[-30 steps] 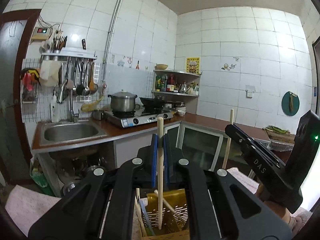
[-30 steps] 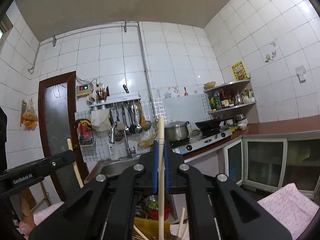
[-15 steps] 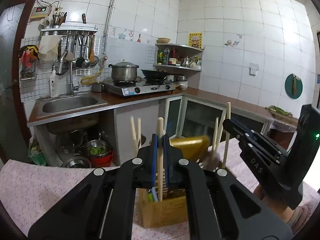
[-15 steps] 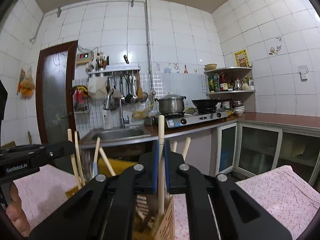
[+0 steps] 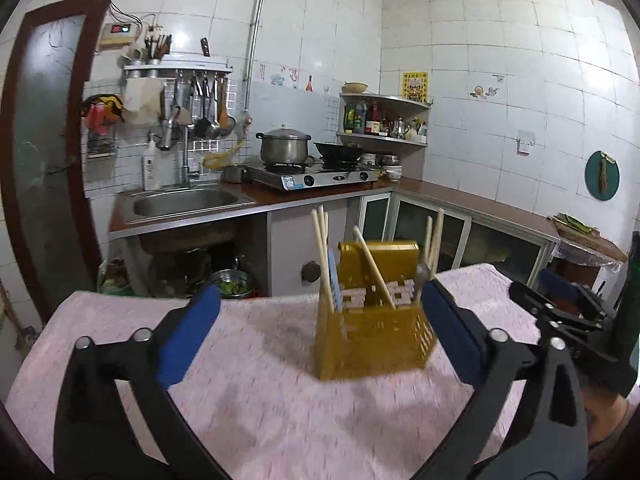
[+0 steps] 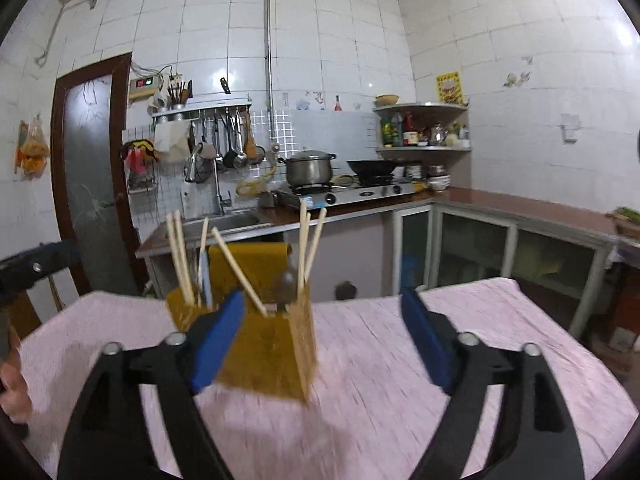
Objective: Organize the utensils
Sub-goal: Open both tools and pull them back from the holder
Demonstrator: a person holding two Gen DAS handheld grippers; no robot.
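A yellow slotted utensil holder (image 5: 372, 336) (image 6: 268, 352) stands on the table's pink cloth (image 5: 260, 408) (image 6: 400, 400). Several pale wooden chopsticks (image 5: 322, 248) (image 6: 178, 256) lean in it, with a dark spoon (image 6: 288, 284) and a blue handle (image 5: 334, 280). My left gripper (image 5: 320, 334) is opening wide, nothing between its blue pads (image 5: 188, 340); the holder stands just beyond them. My right gripper (image 6: 320, 340) is opening too and holds nothing, the holder ahead of its left pad (image 6: 218, 340). Each gripper shows at the other view's edge (image 5: 568, 308) (image 6: 36, 268).
Behind the table runs an L-shaped counter with a steel sink (image 5: 188, 200), a gas stove (image 5: 316, 176) carrying a pot and a wok, and glass-fronted cabinets (image 5: 424, 232). A brown door (image 5: 44, 152) is at the left. A person's hand (image 6: 12, 380) shows at the left edge.
Both grippers were shut on a chopstick each above the holder. Now both have let go, opened wide, and drawn back and down; the chopsticks stand in the holder.
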